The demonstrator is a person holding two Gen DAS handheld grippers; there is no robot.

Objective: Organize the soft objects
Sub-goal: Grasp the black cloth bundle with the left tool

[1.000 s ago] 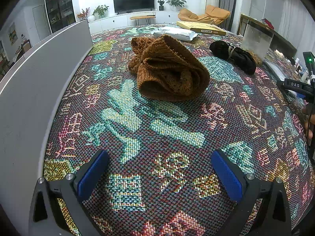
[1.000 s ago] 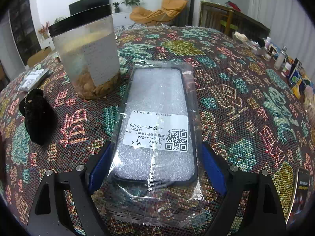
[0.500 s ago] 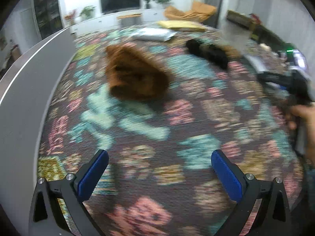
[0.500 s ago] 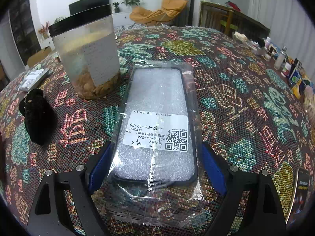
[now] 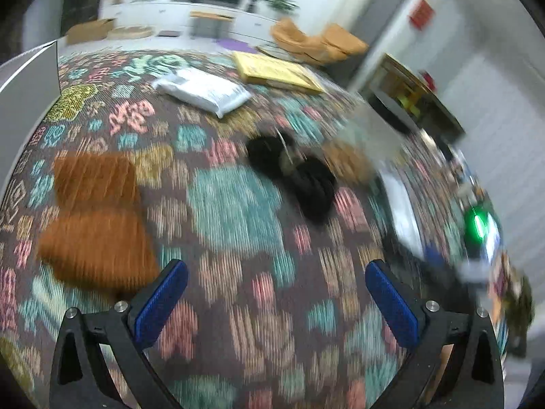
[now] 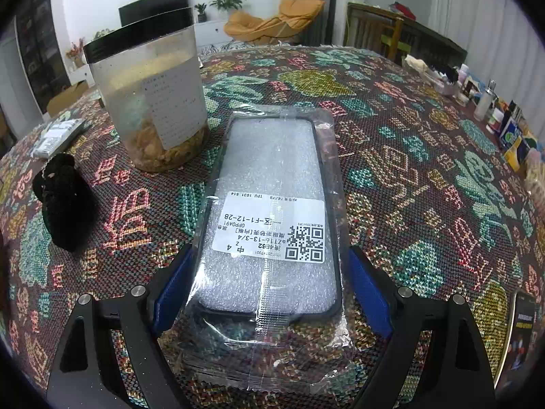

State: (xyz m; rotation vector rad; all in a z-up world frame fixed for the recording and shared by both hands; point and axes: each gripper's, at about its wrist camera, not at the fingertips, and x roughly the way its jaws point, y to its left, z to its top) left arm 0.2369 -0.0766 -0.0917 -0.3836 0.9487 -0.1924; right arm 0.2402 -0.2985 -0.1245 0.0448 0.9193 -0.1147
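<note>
Right gripper point(image 6: 269, 289): jaws wide, astride the near end of a bagged phone case point(image 6: 272, 211) lying flat on the table point(image 6: 408, 170); pads beside the wrapper, not visibly pressing; unchanged from earlier frames.

Left gripper point(image 5: 276, 303): jaws wide, nothing between them, over bare patterned cloth; view blurred and swung rightward since a second ago.

Brown knit point(image 5: 95, 225): crumpled, now at lower left of the left view, formerly centred ahead.

Black knit item point(image 5: 299, 177): mid-table, near a clear jar point(image 6: 150, 102).

Farther: white packet point(image 5: 204, 90), yellow envelope point(image 5: 276, 71).

Progress, judged: early; soft items scattered, none gathered.
</note>
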